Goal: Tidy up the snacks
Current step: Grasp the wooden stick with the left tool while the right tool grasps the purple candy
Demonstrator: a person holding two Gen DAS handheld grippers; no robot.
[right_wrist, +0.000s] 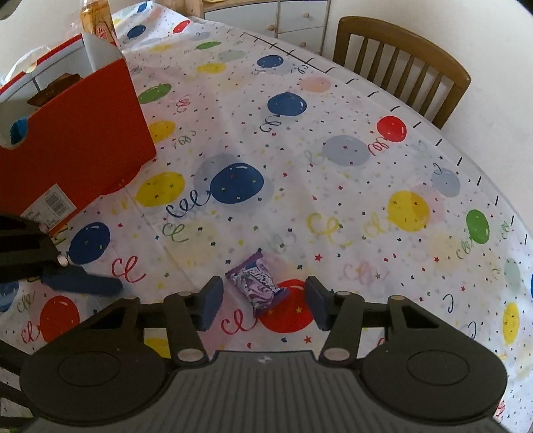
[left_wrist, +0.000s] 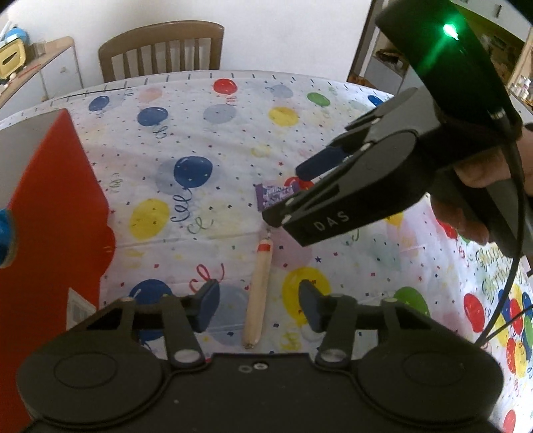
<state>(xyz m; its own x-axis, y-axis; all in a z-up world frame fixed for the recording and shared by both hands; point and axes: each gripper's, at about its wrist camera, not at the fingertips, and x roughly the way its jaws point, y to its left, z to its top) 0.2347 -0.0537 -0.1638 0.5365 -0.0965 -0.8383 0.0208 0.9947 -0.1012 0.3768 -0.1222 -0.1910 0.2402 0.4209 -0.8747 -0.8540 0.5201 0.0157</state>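
Observation:
A tan sausage stick [left_wrist: 257, 293] with a red band lies on the balloon tablecloth between the fingers of my open left gripper [left_wrist: 259, 308]. A small purple candy packet [right_wrist: 258, 283] lies flat between the fingers of my open right gripper [right_wrist: 263, 301], which hovers just above it. The packet also shows in the left wrist view [left_wrist: 273, 196], partly hidden by the right gripper [left_wrist: 293, 193]. A red cardboard box [right_wrist: 76, 146] stands open at the left, with a blue item [right_wrist: 19, 130] and a brown item [right_wrist: 55, 88] inside.
The red box fills the left edge of the left wrist view [left_wrist: 53, 216]. A wooden chair [right_wrist: 399, 63] stands at the table's far edge. A yellow package [right_wrist: 96, 20] stands behind the box. White drawers [right_wrist: 283, 20] stand beyond the table.

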